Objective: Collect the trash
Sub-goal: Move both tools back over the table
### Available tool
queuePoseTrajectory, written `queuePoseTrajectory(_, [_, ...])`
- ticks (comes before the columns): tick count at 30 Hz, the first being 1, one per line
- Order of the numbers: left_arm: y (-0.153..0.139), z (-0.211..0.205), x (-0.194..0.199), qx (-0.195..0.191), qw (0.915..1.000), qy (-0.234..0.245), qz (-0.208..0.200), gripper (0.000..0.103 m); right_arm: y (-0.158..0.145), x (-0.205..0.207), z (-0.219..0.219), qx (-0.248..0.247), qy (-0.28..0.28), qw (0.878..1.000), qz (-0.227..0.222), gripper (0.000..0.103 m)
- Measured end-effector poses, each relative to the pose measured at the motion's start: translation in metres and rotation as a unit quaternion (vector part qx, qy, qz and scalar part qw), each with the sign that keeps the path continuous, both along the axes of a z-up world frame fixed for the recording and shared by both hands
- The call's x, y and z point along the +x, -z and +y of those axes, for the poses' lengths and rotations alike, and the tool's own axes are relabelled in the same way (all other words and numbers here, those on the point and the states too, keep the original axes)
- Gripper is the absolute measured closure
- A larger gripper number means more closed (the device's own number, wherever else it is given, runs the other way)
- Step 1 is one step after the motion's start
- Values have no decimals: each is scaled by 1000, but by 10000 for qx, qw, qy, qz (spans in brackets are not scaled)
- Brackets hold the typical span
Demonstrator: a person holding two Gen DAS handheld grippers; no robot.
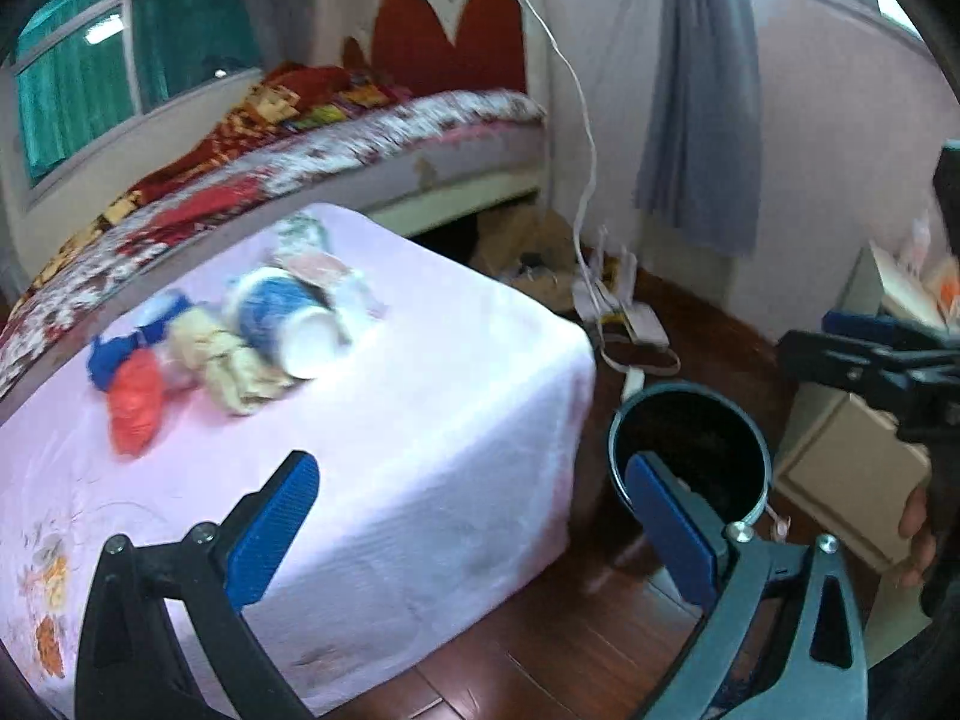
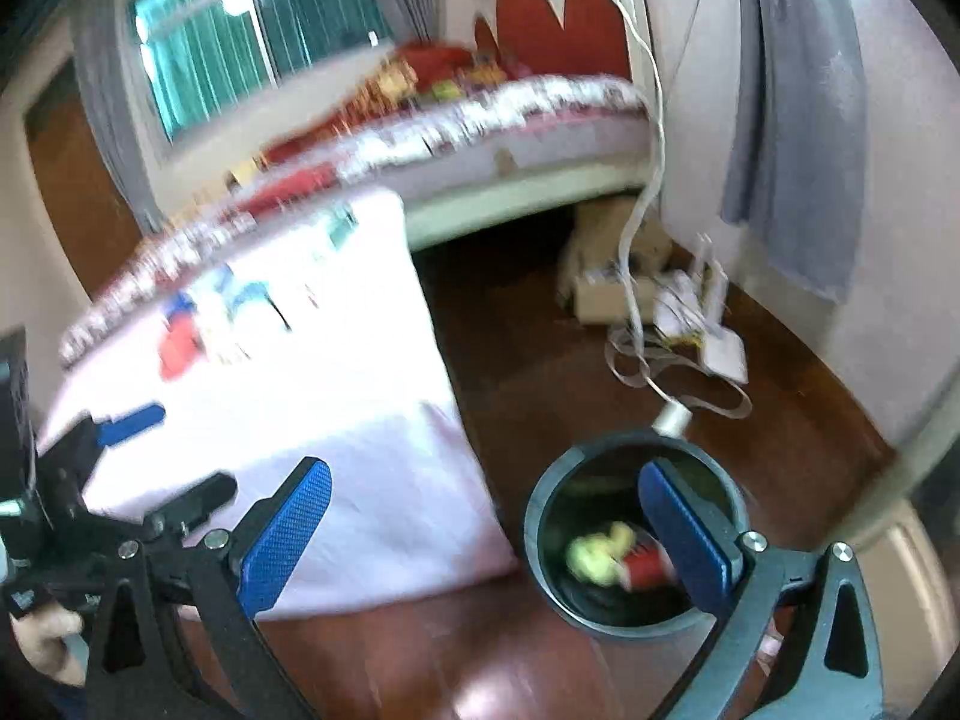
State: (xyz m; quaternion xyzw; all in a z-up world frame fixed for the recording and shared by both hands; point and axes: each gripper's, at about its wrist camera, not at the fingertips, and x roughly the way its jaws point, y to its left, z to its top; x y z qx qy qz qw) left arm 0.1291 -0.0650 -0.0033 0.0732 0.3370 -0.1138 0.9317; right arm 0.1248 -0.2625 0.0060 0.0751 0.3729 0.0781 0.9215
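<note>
Trash lies on a table with a pink cloth [image 1: 420,420]: a blue and white paper cup [image 1: 282,318] on its side, crumpled beige paper [image 1: 222,360], a red wad [image 1: 135,399], a blue wad [image 1: 114,354]. A dark round bin [image 1: 690,450] stands on the floor to the table's right. In the right wrist view the bin [image 2: 540,516] holds a yellow-green piece [image 2: 597,552] and a red piece [image 2: 645,567]. My left gripper [image 1: 474,516] is open and empty over the table's near corner. My right gripper [image 2: 486,516] is open and empty above the bin's edge.
A bed [image 1: 360,138] with a patterned cover runs behind the table. White cables and a power strip [image 1: 624,324] lie on the wooden floor near the bin. A beige cabinet [image 1: 852,468] stands at the right. Grey curtains [image 1: 696,90] hang at the wall.
</note>
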Motion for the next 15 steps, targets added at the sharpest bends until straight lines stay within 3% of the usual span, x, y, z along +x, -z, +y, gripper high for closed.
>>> queuePoseTrajectory(4, [-5, 37, -6, -163, 9994, -294, -91, 1, -2, 12, 29, -488, -9, 9988, -13, 0])
queuePoseTrajectory(8, [-4, 67, -9, -119, 9979, -613, -182, 4, -6, 17, 57, -479, -302, 9981, -261, 0])
queuePoseTrajectory(12, [0, 95, -7, -114, 9954, -940, -164, 20, -13, 19, 92, -711, -663, 9937, -554, 0])
queuePoseTrajectory(15, [4, 118, -2, -216, 9927, -1179, -127, 23, -17, 24, 116, -835, -893, 9900, -707, 13])
